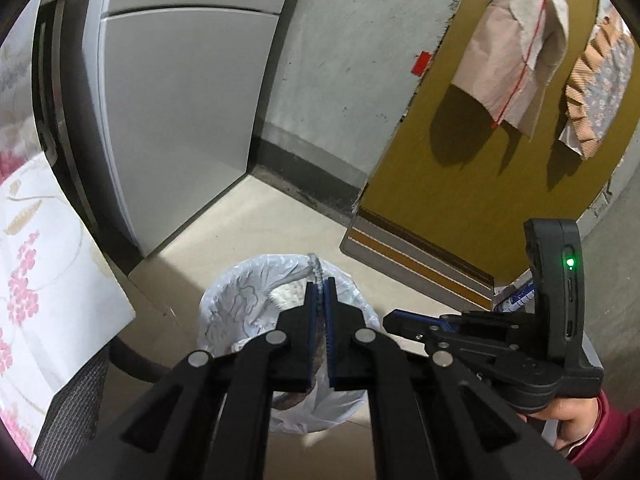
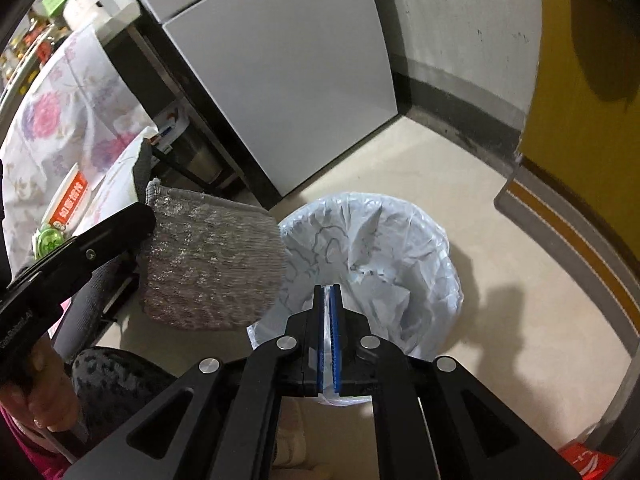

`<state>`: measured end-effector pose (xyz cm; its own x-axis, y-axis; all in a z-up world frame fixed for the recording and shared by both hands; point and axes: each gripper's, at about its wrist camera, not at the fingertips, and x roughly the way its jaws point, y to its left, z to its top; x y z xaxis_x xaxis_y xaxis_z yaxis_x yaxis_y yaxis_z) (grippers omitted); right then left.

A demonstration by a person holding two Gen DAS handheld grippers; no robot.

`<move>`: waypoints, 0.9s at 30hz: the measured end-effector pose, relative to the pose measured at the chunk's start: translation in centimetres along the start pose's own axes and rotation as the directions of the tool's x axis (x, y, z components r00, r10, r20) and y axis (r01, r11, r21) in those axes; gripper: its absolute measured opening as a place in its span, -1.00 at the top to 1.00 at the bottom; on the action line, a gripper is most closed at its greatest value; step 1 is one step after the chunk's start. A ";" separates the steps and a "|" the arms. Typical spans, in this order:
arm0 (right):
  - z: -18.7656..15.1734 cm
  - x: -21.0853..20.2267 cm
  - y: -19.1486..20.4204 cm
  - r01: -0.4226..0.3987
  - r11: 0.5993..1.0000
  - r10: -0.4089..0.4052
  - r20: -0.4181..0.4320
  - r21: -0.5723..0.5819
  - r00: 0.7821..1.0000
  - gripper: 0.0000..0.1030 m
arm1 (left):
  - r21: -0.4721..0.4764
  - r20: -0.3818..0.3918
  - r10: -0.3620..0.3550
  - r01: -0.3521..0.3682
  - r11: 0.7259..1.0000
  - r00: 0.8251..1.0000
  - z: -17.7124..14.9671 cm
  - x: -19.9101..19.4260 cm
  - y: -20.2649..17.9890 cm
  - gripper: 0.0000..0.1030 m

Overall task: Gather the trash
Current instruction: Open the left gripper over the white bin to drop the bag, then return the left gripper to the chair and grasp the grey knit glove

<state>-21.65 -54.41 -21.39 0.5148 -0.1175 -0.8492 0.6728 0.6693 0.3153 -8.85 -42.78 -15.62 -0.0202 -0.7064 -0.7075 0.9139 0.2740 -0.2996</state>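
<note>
Standing on the pale floor (image 2: 420, 160), a bin (image 2: 372, 256) lined with a crinkled white plastic bag is seen below both grippers. A grey knitted cloth (image 2: 212, 256), coarse and glittery, is pinched by the left gripper (image 1: 320, 288), whose jaws are pressed together on its edge; in the right wrist view it hangs at the bin's left rim, partly over the opening. The right gripper (image 2: 328, 296) is held above the bin with its blue pads nearly together; a thin white strip shows between them, but whether it is gripped cannot be told. A grey cabinet (image 2: 288, 80) with flat smooth doors stands behind the bin, a flowered tablecloth (image 2: 60, 128) to the left, and a mustard-yellow door (image 1: 460, 184) to the right, with clothes (image 1: 516, 52) hanging on it.
</note>
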 end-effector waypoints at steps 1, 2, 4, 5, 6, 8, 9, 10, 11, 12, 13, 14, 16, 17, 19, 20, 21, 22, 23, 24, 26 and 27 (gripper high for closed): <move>0.1 -0.1 -0.1 0.002 1.000 -0.002 0.001 0.005 1.000 0.88 | -0.003 -0.003 0.005 -0.005 1.000 1.000 0.1 0.1 0.1 0.81; 0.1 -0.3 -0.1 0.002 1.000 -0.002 0.007 0.008 1.000 0.84 | -0.006 -0.004 0.011 -0.011 1.000 1.000 0.2 0.1 0.3 0.53; 0.4 -0.9 -0.1 0.008 1.000 -0.008 0.026 0.007 1.000 0.65 | -0.007 0.012 0.020 -0.020 1.000 1.000 0.2 -0.4 0.5 0.23; 0.6 -1.2 0.0 0.012 1.000 -0.012 0.037 0.006 0.999 0.63 | -0.006 0.020 0.025 -0.025 1.000 0.999 0.2 -0.8 0.7 0.22; 0.8 -1.8 0.1 0.016 1.000 -0.016 0.056 0.004 0.998 0.62 | -0.005 0.026 0.035 -0.035 0.999 0.999 0.2 -1.4 0.9 0.22; 1.3 -3.2 0.6 0.021 1.000 -0.020 0.098 -0.005 0.995 0.62 | -0.006 0.045 0.060 -0.060 0.998 0.997 0.3 -2.3 1.1 0.22; 1.5 -4.1 1.1 0.024 1.000 -0.022 0.127 -0.016 0.992 0.62 | -0.006 0.060 0.079 -0.079 0.997 0.995 0.2 -3.2 1.4 0.22; 1.8 -5.2 1.8 0.027 0.999 -0.021 0.162 -0.033 0.987 0.63 | -0.012 0.076 0.114 -0.113 0.994 0.991 0.0 -4.4 1.9 0.22; 2.0 -6.2 2.6 0.019 0.998 -0.008 0.193 -0.055 0.981 0.63 | -0.016 0.083 0.136 -0.135 0.991 0.987 -0.1 -5.2 2.3 0.22; 2.2 -6.9 3.3 0.010 0.997 0.005 0.216 -0.071 0.976 0.63 | -0.022 0.097 0.158 -0.157 0.987 0.983 -0.1 -6.1 2.6 0.22; 2.3 -7.8 4.4 0.000 0.996 0.022 0.242 -0.089 0.970 0.63 | -0.029 0.111 0.204 -0.202 0.979 0.973 -0.5 -7.6 3.2 0.22; 2.4 -8.6 5.4 -0.021 0.993 0.049 0.259 -0.112 0.965 0.62 | -0.032 0.117 0.239 -0.237 0.971 0.964 -0.8 -8.5 3.6 0.22; 2.5 -9.4 7.7 -0.037 0.986 0.081 0.282 -0.160 0.956 0.62 | -0.053 0.136 0.290 -0.285 0.957 0.947 -1.9 -11.2 4.9 0.22; 2.5 -9.6 8.7 -0.035 0.983 0.087 0.288 -0.182 0.954 0.63 | -0.069 0.138 0.320 -0.314 0.947 0.937 -2.6 -12.6 5.6 0.22; 2.4 -9.7 11.8 -0.096 0.964 0.164 0.266 -0.250 0.950 0.62 | -0.099 0.152 0.378 -0.366 0.925 0.913 -3.8 -15.1 6.9 0.22; 2.4 -9.5 12.9 -0.127 0.955 0.197 0.255 -0.269 0.946 0.62 | -0.113 0.152 0.407 -0.393 0.913 0.901 -4.4 -16.2 7.6 0.22; 2.2 -9.4 14.3 -0.150 0.946 0.225 0.245 -0.289 0.943 0.62 | -0.130 0.153 0.433 -0.416 0.900 0.888 -5.0 -17.3 8.1 0.22; 2.1 -9.1 15.8 -0.171 0.933 0.250 0.228 -0.316 0.941 0.62 | -0.157 0.153 0.462 -0.440 0.884 0.874 -5.9 -18.6 8.9 0.22; 1.9 -8.8 17.3 -0.191 0.920 0.273 0.208 -0.343 0.939 0.62 | -0.181 0.152 0.487 -0.460 0.869 0.860 -6.8 -19.8 9.6 0.22; 1.8 -8.4 19.0 -0.212 0.903 0.296 0.184 -0.373 0.937 0.62 | -0.204 0.150 0.509 -0.477 0.855 0.848 -7.5 -20.9 10.2 0.22; 1.4 -7.9 21.9 -0.239 0.875 0.325 0.145 -0.420 0.934 0.54 | -0.257 0.139 0.572 -0.528 0.809 0.808 -9.0 -23.2 11.8 0.22; 1.1 -7.6 23.6 -0.254 0.858 0.341 0.126 -0.447 0.931 0.36 | -0.278 0.134 0.599 -0.550 0.787 0.790 -9.7 -24.2 12.6 0.22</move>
<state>-9.09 -38.58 -7.04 0.7761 0.0268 -0.6301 0.2090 0.9317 0.2970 -0.83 -15.90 -8.48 0.5857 -0.4811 -0.6523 0.6178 0.7859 -0.0248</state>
